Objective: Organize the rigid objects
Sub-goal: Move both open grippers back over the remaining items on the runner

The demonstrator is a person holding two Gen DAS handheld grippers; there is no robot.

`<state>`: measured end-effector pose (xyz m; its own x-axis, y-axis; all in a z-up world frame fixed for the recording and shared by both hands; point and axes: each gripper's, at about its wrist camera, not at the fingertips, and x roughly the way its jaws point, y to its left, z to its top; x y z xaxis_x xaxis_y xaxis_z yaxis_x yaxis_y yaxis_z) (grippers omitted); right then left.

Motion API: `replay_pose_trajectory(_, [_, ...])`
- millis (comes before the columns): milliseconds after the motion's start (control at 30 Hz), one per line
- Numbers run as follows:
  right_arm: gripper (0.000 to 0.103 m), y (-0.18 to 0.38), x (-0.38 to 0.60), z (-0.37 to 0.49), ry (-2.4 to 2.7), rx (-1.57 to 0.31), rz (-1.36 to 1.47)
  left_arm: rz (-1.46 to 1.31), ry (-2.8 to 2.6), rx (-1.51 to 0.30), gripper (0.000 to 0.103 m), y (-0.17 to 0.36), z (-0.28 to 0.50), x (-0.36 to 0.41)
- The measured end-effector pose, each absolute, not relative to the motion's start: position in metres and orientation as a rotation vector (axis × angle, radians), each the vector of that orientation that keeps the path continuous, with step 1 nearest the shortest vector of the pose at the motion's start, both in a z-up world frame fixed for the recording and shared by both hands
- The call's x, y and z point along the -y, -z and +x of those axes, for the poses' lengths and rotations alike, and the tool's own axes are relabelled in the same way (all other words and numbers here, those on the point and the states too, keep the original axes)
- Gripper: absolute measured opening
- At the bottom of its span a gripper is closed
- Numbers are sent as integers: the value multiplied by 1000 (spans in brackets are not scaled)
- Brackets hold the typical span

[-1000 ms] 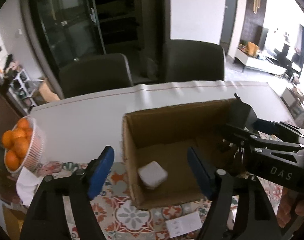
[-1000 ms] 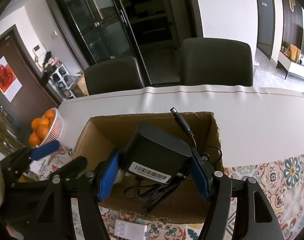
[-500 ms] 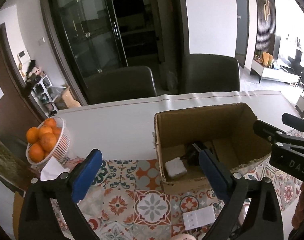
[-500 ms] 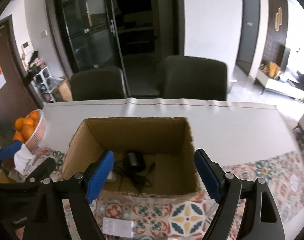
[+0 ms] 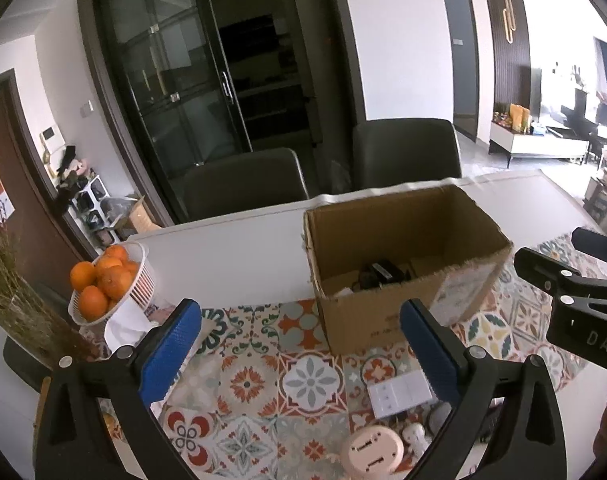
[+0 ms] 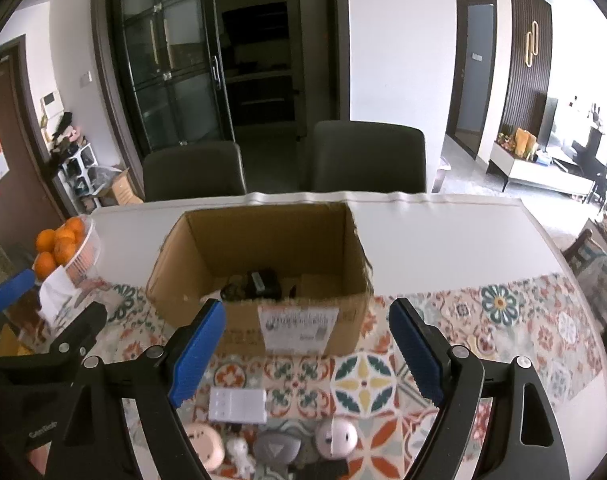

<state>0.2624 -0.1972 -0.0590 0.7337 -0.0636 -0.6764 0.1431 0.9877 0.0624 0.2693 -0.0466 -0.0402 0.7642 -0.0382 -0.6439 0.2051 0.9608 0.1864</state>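
On the patterned tablecloth (image 6: 499,312) stands a cardboard box (image 6: 263,248) holding a black power adapter (image 6: 259,286); the left gripper (image 5: 299,344) and the right gripper (image 6: 307,344) have both just been opening, empty.

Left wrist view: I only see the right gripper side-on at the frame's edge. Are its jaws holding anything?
Observer: No. The right gripper has its jaws open with nothing between them; they have just been opening.
Operator: What waits on the patterned mat besides the white panel and the pink disc?
Observer: A grey round piece with a triangle mark lies beside a silver round piece.
Operator: Anything more in that row?
Observer: A small white figure stands between the pink disc and the grey round piece.
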Motion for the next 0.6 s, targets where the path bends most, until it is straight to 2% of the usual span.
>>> replay_pose_trajectory(600, [84,103,177,193,159,-754,108,243,263,-822,101,99,216,31])
